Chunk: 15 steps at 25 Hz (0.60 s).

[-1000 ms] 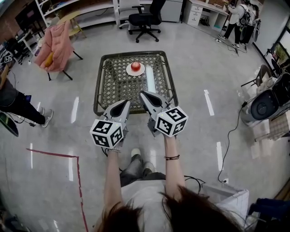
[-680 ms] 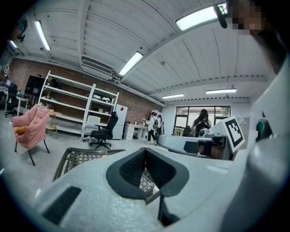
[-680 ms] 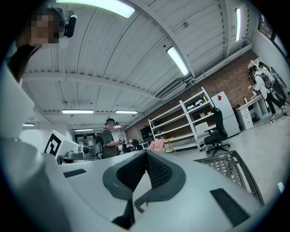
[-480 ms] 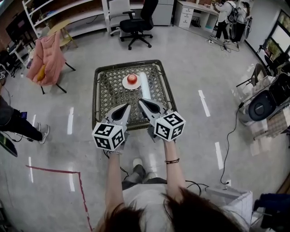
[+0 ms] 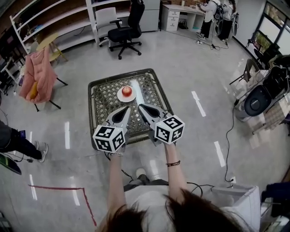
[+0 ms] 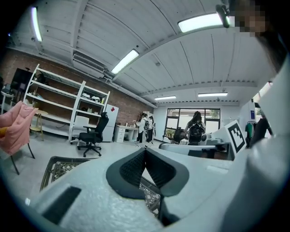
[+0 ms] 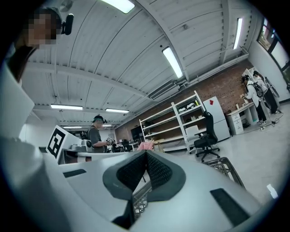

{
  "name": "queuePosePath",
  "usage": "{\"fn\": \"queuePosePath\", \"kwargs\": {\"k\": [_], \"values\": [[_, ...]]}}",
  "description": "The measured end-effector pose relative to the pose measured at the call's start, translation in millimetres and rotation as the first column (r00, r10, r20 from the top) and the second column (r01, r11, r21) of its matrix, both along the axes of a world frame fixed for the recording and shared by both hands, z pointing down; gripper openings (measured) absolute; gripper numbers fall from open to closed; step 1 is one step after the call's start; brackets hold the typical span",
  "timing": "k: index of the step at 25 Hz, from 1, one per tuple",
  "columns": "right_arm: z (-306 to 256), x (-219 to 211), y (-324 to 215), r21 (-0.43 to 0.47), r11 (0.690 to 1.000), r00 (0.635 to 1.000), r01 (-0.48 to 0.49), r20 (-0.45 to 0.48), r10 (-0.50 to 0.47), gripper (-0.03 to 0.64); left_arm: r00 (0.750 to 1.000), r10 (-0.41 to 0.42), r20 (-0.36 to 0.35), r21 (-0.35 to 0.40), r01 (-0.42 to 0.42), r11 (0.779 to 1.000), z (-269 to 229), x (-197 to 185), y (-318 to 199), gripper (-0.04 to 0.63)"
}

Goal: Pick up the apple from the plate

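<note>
Head view puts the apple (image 5: pixel 127 91) on its white plate (image 5: pixel 119 95) mid-way along the wire table (image 5: pixel 103 99), ahead of the left gripper (image 5: pixel 126 109) and right gripper (image 5: pixel 141 107) — both with jaws pressed together, empty. Best to spread one pair wide first, then straddle the apple's middle without nudging the plate.

No lettering or numbers can be read anywhere; the left tongs (image 5: pixel 125 109) and right tongs (image 5: pixel 141 106) carry only wordless black-and-white square markers (image 5: pixel 108 138).

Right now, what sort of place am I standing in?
Likely an open-plan lab or office workspace: long white shelving along the wall, a black office chair on a polished floor, and desks where people stand.
</note>
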State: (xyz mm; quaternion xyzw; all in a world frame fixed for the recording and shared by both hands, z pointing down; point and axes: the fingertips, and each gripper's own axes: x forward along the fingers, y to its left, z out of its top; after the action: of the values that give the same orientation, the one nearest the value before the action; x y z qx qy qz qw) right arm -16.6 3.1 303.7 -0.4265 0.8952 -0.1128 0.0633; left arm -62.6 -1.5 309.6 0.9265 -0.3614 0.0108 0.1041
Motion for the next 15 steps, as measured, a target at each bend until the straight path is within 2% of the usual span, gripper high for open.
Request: {"fn": "queuePosePath", "kwargs": {"k": [6, 15], "values": [[1, 0, -15, 0.004, 0.999, 0.999, -0.043, -0.001, 0.043, 0.009, 1.000, 0.023, -0.008, -0.008, -0.023, 1.000, 4, -4, -15, 0.011], [8, -22, -26, -0.012, 0.999, 0.999, -0.033, -0.007, 0.033, 0.009, 1.000, 0.005, -0.025, -0.041, -0.006, 0.999, 17, -27, -26, 0.011]]}}
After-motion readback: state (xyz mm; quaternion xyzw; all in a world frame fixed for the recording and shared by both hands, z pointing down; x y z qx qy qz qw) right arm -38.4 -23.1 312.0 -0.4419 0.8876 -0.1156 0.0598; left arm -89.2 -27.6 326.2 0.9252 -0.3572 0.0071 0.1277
